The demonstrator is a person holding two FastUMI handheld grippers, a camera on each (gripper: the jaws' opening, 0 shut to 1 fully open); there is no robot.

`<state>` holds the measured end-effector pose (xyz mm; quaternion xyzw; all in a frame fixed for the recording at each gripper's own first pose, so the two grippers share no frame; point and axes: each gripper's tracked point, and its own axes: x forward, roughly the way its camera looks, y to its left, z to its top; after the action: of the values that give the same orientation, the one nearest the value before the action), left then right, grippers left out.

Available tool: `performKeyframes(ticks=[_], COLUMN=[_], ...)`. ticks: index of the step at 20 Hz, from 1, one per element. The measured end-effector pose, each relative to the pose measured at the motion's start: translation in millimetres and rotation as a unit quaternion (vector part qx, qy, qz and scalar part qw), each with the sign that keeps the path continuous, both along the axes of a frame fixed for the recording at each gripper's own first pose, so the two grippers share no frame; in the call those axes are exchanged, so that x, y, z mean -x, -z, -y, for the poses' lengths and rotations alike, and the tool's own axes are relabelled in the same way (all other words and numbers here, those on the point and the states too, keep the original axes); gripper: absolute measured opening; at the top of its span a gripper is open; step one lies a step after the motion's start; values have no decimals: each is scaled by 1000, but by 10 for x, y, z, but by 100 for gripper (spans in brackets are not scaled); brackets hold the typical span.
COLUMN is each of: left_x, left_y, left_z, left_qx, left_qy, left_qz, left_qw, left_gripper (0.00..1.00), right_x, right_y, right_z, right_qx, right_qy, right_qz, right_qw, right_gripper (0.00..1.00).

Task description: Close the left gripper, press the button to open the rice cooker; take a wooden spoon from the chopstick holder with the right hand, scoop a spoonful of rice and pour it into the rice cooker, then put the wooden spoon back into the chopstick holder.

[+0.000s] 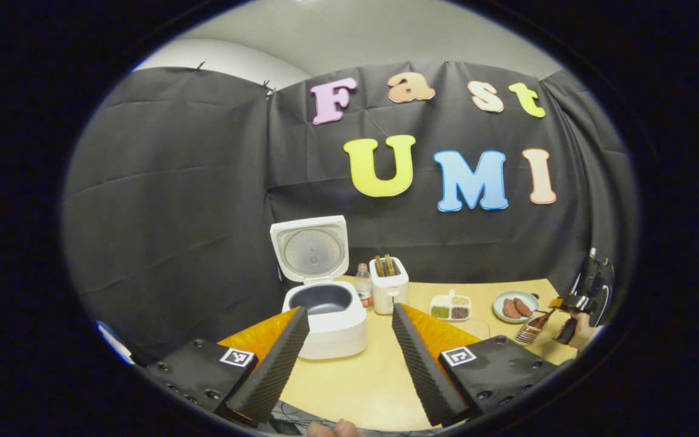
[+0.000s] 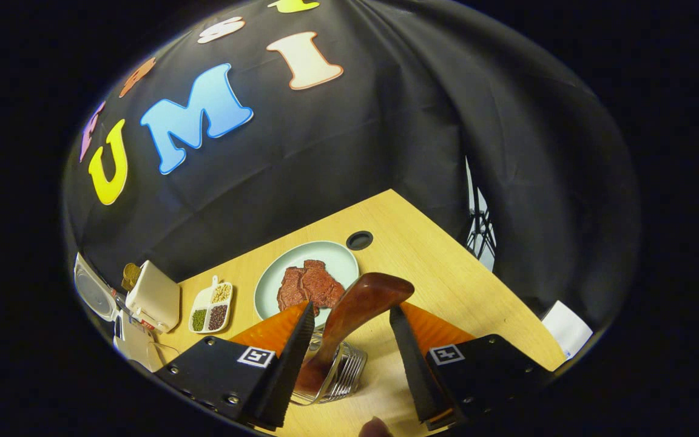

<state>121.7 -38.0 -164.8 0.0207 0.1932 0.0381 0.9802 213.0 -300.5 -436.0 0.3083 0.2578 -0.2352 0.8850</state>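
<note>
Spoon handle leans from lower left to upper right at frame centre, rising out of the wire holder between the spread fingers of the right gripper; neither finger touches it. Left gripper gapes too, cooker lid up.

- Staged kitchen mock-up inside a recording booth, not a real home
- black cloth wall hung in folds all round, pinned along its top edge, plain room wall above it
- light wood tabletop with cable hole
- kitchen props: open rice cooker, toaster, bottle, divided dish of grains, plate of meat
</note>
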Motion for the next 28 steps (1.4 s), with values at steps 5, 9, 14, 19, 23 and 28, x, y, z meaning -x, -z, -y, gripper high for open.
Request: performKeyframes(ticks=[5,9,14,19,23,28], left_x=[82,223,416,499,530,595], left_y=[77,83,69,73,40,20], left_z=[102,0,-249,-477,-845,-1365], left_qx=[2,6,28,62,86,124], left_qy=[16,13,-13,-19,-16,-8], left_qz=[-14,-14,-7,8,35,58], left_qw=[1000,1000,999,998,996,990], left_gripper=[95,94,94,94,94,97], right_x=[-97,-82,36,120,154,109], right_y=[6,-171,-408,-977,-1415,-1847], right_z=[-119,-217,-229,-474,-876,-1730], right_qx=[-38,-49,-36,27,68,96], right_qy=[6,-12,-15,-57,-87,-129], right_qz=[12,32,35,44,48,55], right_qw=[999,998,999,997,993,986], right_gripper=[26,16,16,16,16,16])
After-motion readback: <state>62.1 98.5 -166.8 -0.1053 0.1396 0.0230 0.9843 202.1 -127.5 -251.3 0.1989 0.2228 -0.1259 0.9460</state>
